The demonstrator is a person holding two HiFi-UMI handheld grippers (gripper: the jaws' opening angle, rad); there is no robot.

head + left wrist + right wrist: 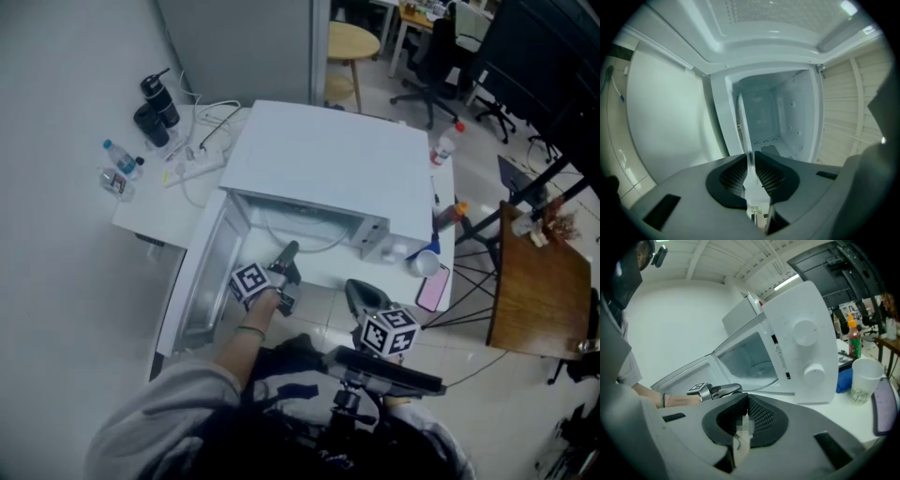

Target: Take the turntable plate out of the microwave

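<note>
right gripper (pixel 743 411) closed empty, left gripper (pixel 287 255) clamping one turntable plate (pixel 744 126), one open microwave (pixel 337 159)

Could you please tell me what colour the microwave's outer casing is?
White; the microwave shows best in the right gripper view.

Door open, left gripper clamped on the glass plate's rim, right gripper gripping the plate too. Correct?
Not quite. The right gripper holds nothing: the right gripper view shows its jaws shut and empty, back from the microwave. The left gripper does clamp the turntable plate, door open.
</note>
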